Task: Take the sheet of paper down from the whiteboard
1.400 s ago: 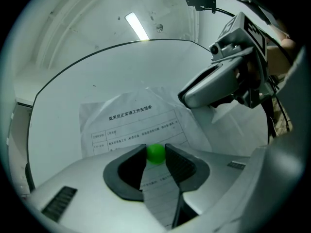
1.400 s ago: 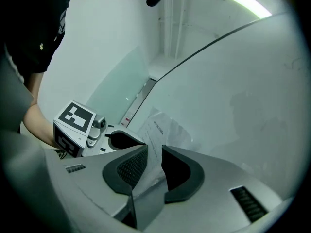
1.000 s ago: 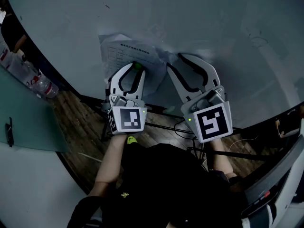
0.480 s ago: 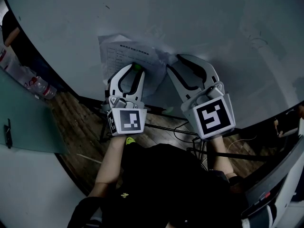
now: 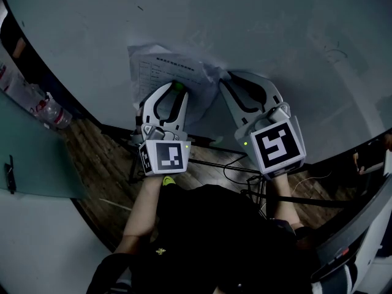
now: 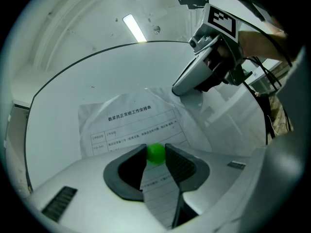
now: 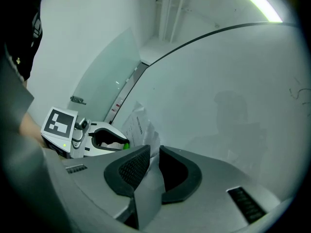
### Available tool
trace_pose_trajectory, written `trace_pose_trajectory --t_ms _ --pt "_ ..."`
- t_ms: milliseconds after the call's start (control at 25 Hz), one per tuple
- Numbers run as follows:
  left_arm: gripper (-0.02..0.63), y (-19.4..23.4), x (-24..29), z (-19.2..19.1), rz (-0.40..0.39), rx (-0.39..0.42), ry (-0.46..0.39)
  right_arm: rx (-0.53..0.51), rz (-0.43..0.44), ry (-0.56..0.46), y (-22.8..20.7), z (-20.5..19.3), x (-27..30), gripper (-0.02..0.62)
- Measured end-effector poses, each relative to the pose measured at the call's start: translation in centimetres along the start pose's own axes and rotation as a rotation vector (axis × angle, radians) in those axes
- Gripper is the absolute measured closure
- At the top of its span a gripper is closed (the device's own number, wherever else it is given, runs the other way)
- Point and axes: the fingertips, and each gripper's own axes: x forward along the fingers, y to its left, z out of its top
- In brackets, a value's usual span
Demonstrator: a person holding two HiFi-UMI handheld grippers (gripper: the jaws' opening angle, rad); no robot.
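- The left tool (image 6: 156,150) points at the whiteboard (image 5: 275,29). Its jaws are part closed and clamped on a small green magnet (image 6: 156,154), which sits right between their tips.
- The sheet of paper (image 6: 131,118) is up on the whiteboard, directly ahead of the left tool. It lies flat behind the magnet and carries printed lines and a table. Its lower part runs on past the tips, behind the jaws.
- The right tool (image 7: 152,152) is just beside the left tool, on its right, and also faces the board.
- The right tool's jaws have just been closing and now stand narrow. The crumpled right edge of the paper is in the gap between them, and a thin slit shows between the ribbed pads, so they are not pressed tight on it.
- Near the right tool the paper is creased and lifts off the board. Near the left tool it is smooth.
- In the head view both tools reach forward from the person's forearms (image 5: 144,207), with the tips of both at the paper.
- Beyond the left tool's outer side, below the board's edge, a plastic bottle (image 5: 54,112) stands over a wooden floor (image 5: 110,164).
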Motion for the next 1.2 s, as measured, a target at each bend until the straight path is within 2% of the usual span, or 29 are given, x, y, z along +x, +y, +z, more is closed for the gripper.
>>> trace_pose_trajectory --t_ms 200,440,1200 --pt "0.462 0.01 0.04 -0.02 -0.005 0.002 0.003 -0.036 -0.011 0.018 0.12 -0.21 0.29 0.522" --pt "0.463 0.04 0.01 -0.1 -0.007 0.005 0.01 -0.098 -0.035 0.05 0.19 -0.59 0.57 0.574" --pt "0.463 0.03 0.02 -0.13 0.004 0.006 0.021 -0.069 -0.022 -0.005 0.04 -0.13 0.07 0.581"
